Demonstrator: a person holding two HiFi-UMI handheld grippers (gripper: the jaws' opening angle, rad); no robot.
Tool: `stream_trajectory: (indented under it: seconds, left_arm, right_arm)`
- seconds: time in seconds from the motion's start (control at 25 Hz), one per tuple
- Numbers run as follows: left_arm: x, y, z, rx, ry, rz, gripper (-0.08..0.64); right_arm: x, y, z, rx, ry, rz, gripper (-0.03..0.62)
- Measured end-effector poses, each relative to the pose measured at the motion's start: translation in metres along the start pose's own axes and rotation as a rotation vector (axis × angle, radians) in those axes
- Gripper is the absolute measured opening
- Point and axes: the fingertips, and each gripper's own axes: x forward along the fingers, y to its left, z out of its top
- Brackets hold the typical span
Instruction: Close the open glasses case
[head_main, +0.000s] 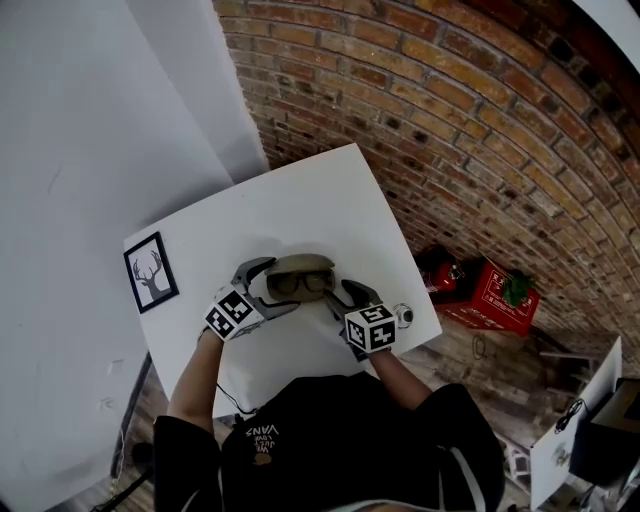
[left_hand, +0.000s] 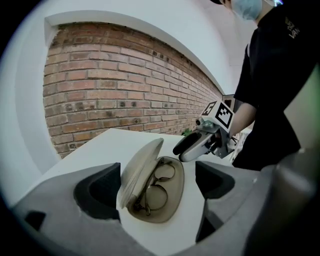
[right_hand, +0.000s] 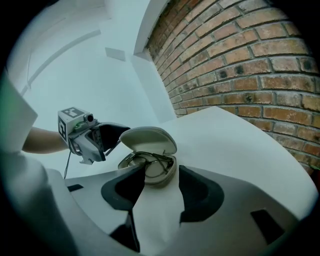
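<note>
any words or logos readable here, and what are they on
"VANS": upside down on the person's black shirt; the smaller line beside it is too blurred.
Red plastic crate on the floor: white print, too small to read.
Black-and-white marker cubes: square patterns only, no letters.

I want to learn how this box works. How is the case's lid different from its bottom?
The lid stands tilted up; the bottom lies flat on the table. The lid is empty; the bottom holds the glasses. Both are beige ovals, joined along one side.
</note>
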Motion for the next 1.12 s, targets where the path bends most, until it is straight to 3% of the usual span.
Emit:
stream_trajectory:
  seconds: [0.4, 1.12]
  left_arm:
    - [-0.005, -0.025, -0.008, -0.045, -0.042, 0.03, 0.463]
    - [0.0, -0.046, -0.031, -0.118, -0.016, 0.057, 0.454]
  right_arm:
    - [-0.019, 0.009, 0.026, 0.056, -0.112, 0.054, 0.215]
    - [-0.001, 0.004, 0.009, 0.008, -0.024, 0.021, 0.213]
